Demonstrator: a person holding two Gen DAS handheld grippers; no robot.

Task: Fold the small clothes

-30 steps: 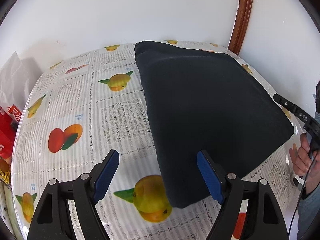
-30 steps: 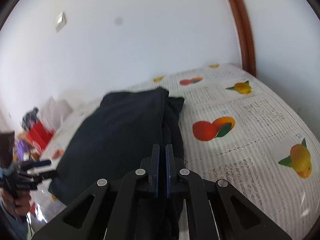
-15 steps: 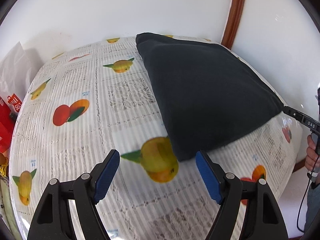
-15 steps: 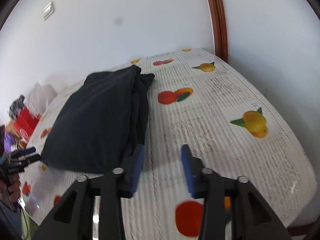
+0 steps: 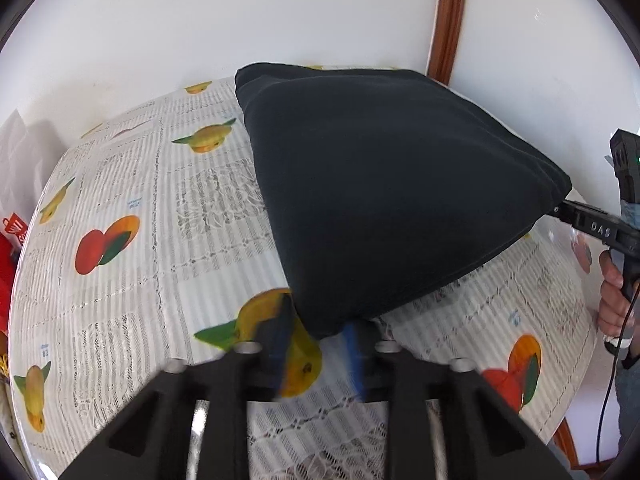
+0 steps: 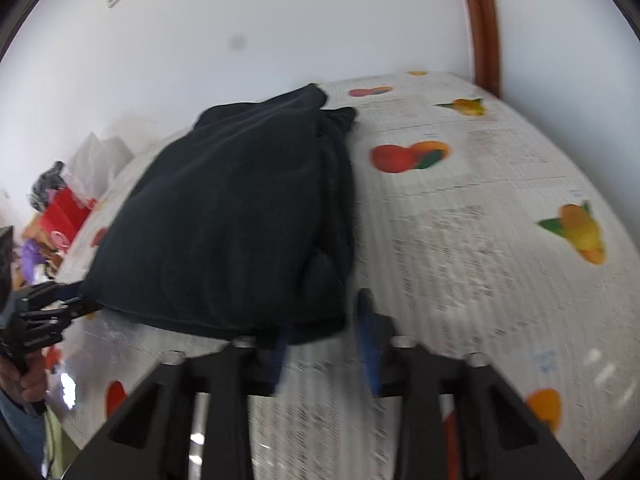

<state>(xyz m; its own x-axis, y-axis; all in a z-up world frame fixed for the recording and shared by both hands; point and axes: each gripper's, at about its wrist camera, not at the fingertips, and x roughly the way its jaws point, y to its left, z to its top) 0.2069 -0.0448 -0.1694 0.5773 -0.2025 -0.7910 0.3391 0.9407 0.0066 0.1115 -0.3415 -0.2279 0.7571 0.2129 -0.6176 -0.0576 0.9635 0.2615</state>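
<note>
Dark folded garment on the fruit-print table, both my grippers at its near corners.

From the left: red packaging (image 5: 12, 236) with white lettering I can't read sits cut off past the table's left edge. My left gripper (image 5: 318, 344), blurred, has its jaws partly apart, a corner of the black garment (image 5: 384, 184) between them, seemingly not clamped. "DAS" is printed on my right gripper (image 6: 324, 338), whose jaws also stand apart at the right-hand corner. The lace-patterned tablecloth (image 5: 168, 240) runs to a white wall and brown door frame (image 5: 448, 20).
</note>
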